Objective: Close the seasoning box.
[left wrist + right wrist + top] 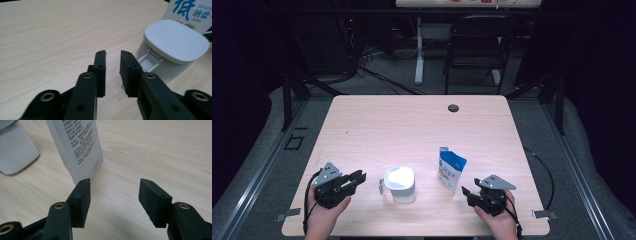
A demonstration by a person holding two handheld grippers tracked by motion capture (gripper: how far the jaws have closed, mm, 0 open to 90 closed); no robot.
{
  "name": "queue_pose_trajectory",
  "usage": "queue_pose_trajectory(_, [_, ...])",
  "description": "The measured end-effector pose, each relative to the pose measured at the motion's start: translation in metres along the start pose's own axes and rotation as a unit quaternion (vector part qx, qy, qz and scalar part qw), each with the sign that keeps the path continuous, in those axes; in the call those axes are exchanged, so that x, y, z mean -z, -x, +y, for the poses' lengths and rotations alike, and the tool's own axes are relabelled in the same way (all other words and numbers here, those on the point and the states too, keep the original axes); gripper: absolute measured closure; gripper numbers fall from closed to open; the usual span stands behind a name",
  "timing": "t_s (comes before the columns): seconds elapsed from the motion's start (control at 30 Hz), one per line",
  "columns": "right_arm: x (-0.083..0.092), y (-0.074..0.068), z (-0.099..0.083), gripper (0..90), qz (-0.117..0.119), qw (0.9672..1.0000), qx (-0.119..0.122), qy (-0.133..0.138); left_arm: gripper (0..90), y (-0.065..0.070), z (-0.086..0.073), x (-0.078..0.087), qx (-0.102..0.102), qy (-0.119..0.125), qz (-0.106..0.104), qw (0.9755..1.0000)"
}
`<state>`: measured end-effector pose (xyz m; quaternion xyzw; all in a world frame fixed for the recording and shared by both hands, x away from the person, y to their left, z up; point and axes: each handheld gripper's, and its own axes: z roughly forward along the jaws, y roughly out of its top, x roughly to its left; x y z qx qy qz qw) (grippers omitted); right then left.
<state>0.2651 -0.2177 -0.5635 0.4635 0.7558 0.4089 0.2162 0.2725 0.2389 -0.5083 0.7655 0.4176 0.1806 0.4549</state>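
Now, pouch (191, 12): blue Chinese print, "钠盐" legible, beyond white lidded container (172, 47), ahead-right of left tool (113, 53);
left tool: parted narrowly, gripping nothing;
right tool (113, 182): wide open, empty, pouch's small-print back just ahead-left

Wood table (377, 125) w/ grommet hole (453, 108); chair (477, 40) behind

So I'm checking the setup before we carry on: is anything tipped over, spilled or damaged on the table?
Nothing stands out. The white lidded container sits upright with its lid shut, the blue and white pouch stands upright beside it, and the wooden table shows no spill.
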Motion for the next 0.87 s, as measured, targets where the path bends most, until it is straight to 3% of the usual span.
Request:
queue_pose_trajectory(0.27, [0.001,0.002,0.0,43.4,-0.003,1.0,0.0,0.0,53.2,-0.016,-0.018,-0.005,0.017,-0.017,0.023,0.9994])
queue_pose_trajectory(0.53, [-0.001,0.004,-0.001,44.2,-0.007,1.0,-0.002,-0.002,51.2,-0.025,-0.034,-0.017,0.042,-0.031,0.023,0.9984])
queue_pose_trajectory(0.77, [-0.001,0.007,-0.002,43.4,-0.022,0.9997,-0.007,0.002,49.2,-0.035,-0.044,-0.021,0.058,-0.045,0.039,0.9965])
queue_pose_trajectory(0.87, [-0.001,0.007,-0.003,43.1,-0.022,0.9997,-0.008,0.001,48.1,-0.039,-0.046,-0.022,0.069,-0.034,0.052,0.9957])
